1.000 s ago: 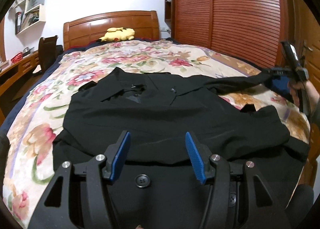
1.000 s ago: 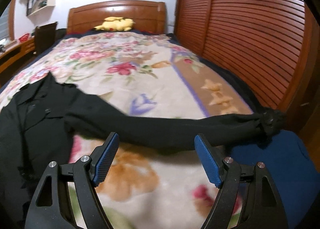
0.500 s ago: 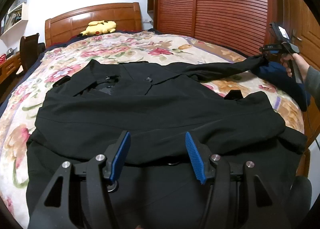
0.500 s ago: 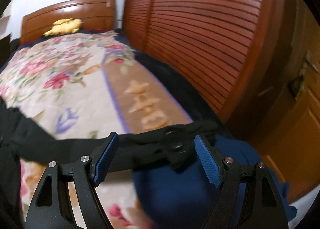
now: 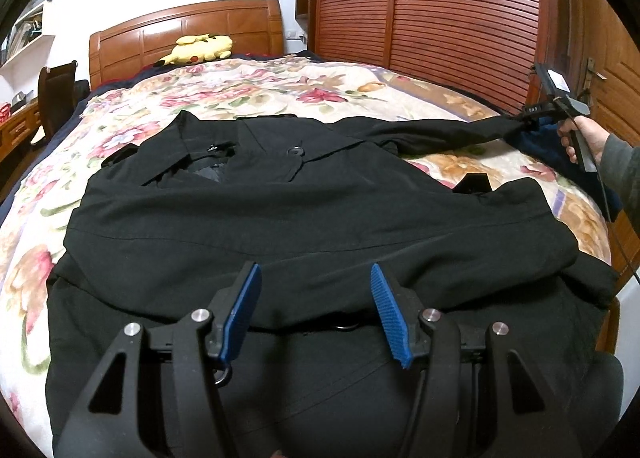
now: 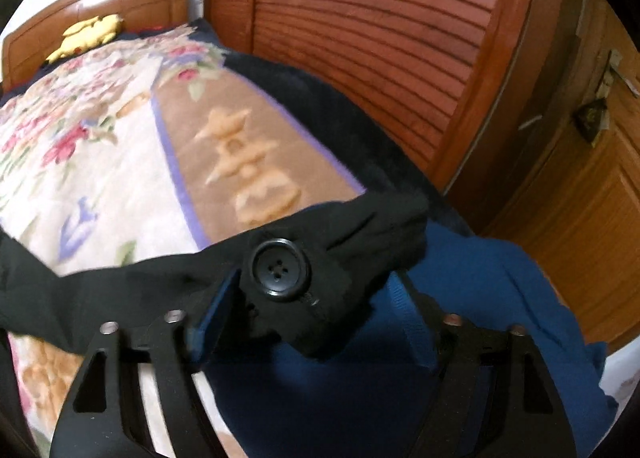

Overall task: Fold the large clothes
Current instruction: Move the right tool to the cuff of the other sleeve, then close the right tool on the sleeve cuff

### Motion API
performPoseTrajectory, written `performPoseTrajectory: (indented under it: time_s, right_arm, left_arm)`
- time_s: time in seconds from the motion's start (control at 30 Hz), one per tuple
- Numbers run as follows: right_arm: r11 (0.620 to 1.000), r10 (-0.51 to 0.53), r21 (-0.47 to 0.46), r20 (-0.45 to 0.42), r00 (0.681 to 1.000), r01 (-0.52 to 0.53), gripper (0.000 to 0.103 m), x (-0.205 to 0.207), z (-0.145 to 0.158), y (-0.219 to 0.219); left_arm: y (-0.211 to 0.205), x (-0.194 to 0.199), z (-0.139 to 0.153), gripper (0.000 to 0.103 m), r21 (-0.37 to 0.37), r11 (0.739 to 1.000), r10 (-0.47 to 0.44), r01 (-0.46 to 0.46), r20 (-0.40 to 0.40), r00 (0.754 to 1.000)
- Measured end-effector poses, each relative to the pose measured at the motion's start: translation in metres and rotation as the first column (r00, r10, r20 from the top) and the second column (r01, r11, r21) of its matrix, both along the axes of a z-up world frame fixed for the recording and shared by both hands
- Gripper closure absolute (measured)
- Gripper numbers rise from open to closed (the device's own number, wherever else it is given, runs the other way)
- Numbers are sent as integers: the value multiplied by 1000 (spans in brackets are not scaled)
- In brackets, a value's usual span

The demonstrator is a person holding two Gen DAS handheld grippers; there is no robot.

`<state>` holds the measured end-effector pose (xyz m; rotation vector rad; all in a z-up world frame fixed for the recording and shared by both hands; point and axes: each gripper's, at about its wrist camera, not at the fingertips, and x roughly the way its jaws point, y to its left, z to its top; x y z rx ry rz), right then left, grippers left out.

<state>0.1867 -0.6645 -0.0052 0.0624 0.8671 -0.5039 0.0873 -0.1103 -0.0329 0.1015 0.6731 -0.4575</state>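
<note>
A black coat (image 5: 300, 218) lies spread face up on the floral bed cover (image 5: 240, 94), collar toward the headboard. My left gripper (image 5: 313, 270) hovers open over the coat's lower front with nothing between its blue pads. The coat's right sleeve (image 5: 440, 134) stretches out to the bed's right edge. There my right gripper (image 6: 314, 286), held by a hand (image 5: 580, 138), has the cuff (image 6: 360, 234) with its black button (image 6: 280, 264) between its jaws. The jaws are closing around the cuff, and I see no firm pinch.
A blue cloth (image 6: 460, 318) lies under the cuff at the bed's right corner. Slatted wooden wardrobe doors (image 5: 440, 10) run close along the right side, with a wooden door (image 6: 580, 198) beyond. A yellow plush toy (image 5: 200, 48) rests by the headboard; a chair (image 5: 56, 98) stands left.
My right gripper swung right along the sleeve to the cuff, tilted down, and its jaws narrowed around it. My left gripper stayed open and eased slightly forward over the coat.
</note>
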Motion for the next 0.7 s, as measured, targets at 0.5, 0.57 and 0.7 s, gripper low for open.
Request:
performPoseTrajectory:
  time_s: [0.5,0.57,0.7]
  right_arm:
    - [948,279,-186,83,957,-260,92,-22,80,120]
    - [931,323,-208,90,942,-299,92,-25,90,146]
    - [900,396,-238,91,914,-366,92,-26,99,190]
  left_arm:
    - [23,-13,13,47,-32,999,33,-32,28,999]
    - [29,-15,15,47,-37,999,41,-40,33,999]
    - [42,-20,18,47,-40,997,61,-59,44,997]
